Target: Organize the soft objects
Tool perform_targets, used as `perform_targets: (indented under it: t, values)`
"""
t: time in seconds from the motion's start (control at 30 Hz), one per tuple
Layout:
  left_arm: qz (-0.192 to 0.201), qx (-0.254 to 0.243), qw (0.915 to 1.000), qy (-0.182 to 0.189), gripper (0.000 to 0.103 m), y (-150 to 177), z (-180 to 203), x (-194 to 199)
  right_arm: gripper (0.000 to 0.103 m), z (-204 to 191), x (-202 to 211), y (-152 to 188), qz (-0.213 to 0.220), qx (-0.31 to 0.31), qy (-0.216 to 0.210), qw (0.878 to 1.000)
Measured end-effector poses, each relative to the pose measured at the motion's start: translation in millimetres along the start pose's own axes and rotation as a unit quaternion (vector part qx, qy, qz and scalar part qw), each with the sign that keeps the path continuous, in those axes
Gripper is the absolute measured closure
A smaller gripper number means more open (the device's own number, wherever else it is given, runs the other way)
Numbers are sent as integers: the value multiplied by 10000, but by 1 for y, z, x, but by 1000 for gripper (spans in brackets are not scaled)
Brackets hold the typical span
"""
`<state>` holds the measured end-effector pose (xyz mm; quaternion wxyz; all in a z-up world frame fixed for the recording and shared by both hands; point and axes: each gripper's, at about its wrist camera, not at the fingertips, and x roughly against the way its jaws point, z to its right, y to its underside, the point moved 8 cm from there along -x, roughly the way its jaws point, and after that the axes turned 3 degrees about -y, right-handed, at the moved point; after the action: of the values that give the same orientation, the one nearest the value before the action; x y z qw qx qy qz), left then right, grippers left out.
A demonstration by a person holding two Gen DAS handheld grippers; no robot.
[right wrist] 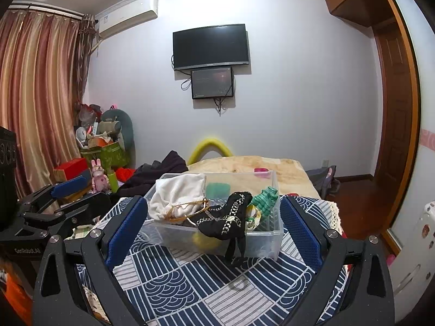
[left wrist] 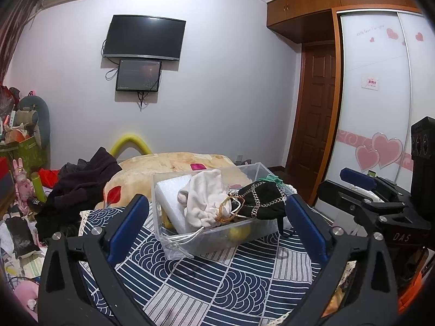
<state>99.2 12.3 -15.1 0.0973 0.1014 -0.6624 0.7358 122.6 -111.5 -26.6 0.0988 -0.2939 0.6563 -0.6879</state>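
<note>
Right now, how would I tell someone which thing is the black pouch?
Find the clear plastic bin on the blue patterned cloth. The black pouch drapes over its front edge, beside a white cloth bag. Only it is black, crossed with silver chains.

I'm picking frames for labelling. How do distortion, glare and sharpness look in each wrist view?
Left wrist view: strong fisheye bend on the wardrobe door, dark corner vignetting, clear bin sharp, faint sheen on the TV. Right wrist view: the same bowing on the curtain, bin sharp, no strong glare.
</note>
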Motion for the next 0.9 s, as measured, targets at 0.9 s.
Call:
perform_targets:
  t: [0.9]
  values:
    - [30, -78, 9999, 117, 1, 1, 7, 5, 5, 0, 4, -2, 12, -28, -1, 10000]
